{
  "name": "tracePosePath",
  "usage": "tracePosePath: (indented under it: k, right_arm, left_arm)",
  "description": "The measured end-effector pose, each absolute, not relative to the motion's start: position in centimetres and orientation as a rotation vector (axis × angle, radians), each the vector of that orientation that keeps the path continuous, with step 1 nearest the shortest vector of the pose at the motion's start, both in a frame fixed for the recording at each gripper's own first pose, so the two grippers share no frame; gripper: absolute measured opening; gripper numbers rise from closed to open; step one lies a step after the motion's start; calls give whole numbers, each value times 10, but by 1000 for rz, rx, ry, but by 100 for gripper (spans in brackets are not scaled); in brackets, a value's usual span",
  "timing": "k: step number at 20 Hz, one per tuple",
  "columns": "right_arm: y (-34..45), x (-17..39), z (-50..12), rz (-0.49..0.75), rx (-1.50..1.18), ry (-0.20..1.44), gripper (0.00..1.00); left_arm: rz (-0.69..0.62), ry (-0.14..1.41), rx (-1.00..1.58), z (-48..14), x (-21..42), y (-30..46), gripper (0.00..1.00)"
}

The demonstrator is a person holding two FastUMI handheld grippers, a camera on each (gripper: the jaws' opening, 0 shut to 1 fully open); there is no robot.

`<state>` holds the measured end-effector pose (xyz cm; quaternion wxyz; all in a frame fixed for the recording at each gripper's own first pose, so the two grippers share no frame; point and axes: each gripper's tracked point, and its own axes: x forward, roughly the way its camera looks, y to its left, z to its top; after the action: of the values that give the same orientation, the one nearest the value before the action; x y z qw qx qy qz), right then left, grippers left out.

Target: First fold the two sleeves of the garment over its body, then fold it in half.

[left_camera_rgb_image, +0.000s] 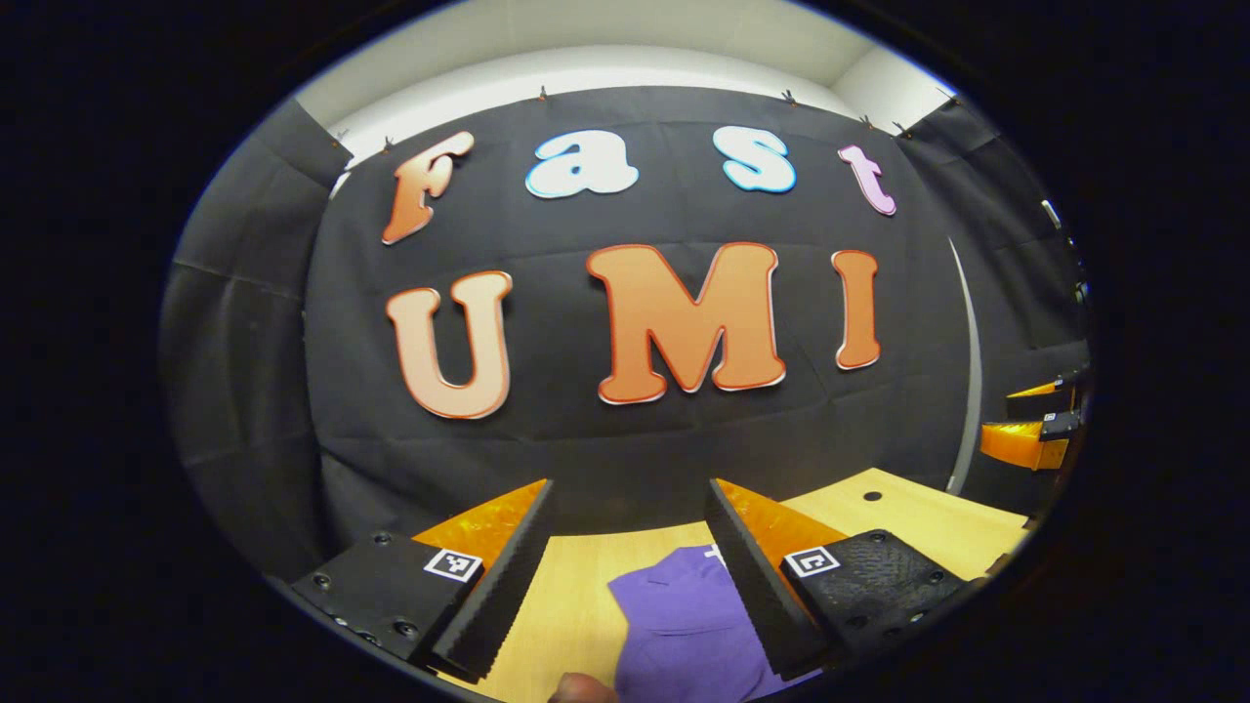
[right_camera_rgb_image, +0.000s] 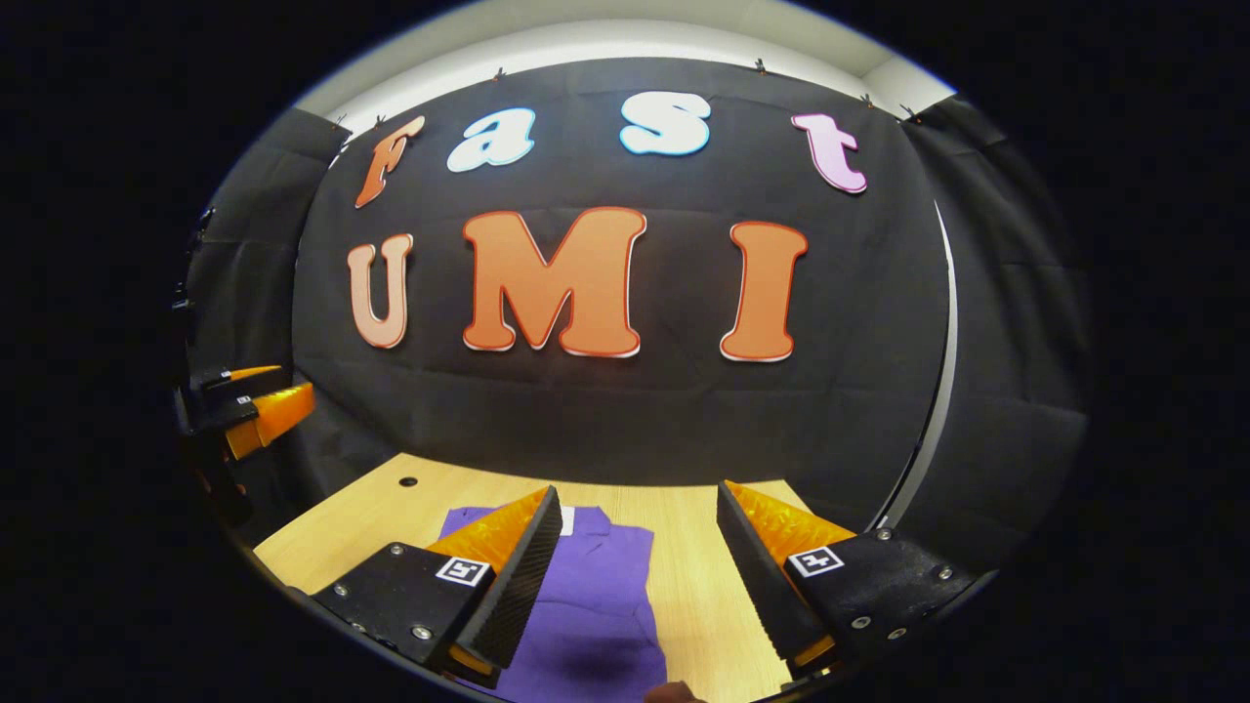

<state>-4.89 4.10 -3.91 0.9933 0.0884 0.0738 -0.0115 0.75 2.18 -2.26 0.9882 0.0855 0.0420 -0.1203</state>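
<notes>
wooden table [right_camera_rgb_image: 703,576], purple garment [right_camera_rgb_image: 596,605] folded

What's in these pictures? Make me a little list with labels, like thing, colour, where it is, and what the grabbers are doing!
Thing: garment
Colour: purple
Where: lying on the wooden table, near its middle
Left gripper: jaws open, above the table, holding nothing
Right gripper: jaws open, above the garment's right edge, holding nothing
Behind: black cloth wall
Folding: how far it has got cannot be told

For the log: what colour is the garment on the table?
Plain purple garment, clearest in the right gripper view.
</notes>
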Motion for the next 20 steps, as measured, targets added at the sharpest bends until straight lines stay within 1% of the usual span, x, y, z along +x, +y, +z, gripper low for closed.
tracePosePath:
  k: [1, 4, 6, 10, 12, 15, 20]
  right_arm:
    - [45, -55, -45, -31, 178, 159, 95]
    - [50, -71, -55, -62, 146, 175, 95]
    - [47, -80, -52, -94, 95, 151, 95]
    - [58, -94, -66, -93, 99, 191, 95]
    - [65, -104, -89, -89, 118, 259, 95]
    - [74, -119, -134, -79, 137, 392, 95]
    - [85, -141, -217, -47, 154, 628, 96]
  left_arm:
    - [-231, 80, 165, -23, -2, 25, 95]
    - [-211, 81, 136, -32, -29, 42, 95]
    - [-188, 52, 116, -30, -43, 58, 95]
    - [-190, 58, 143, -49, -70, 72, 95]
    - [-213, 98, 165, -70, -80, 73, 95]
    - [-244, 224, 194, -118, -92, 75, 95]
    - [-244, 402, 253, -186, -99, 79, 95]
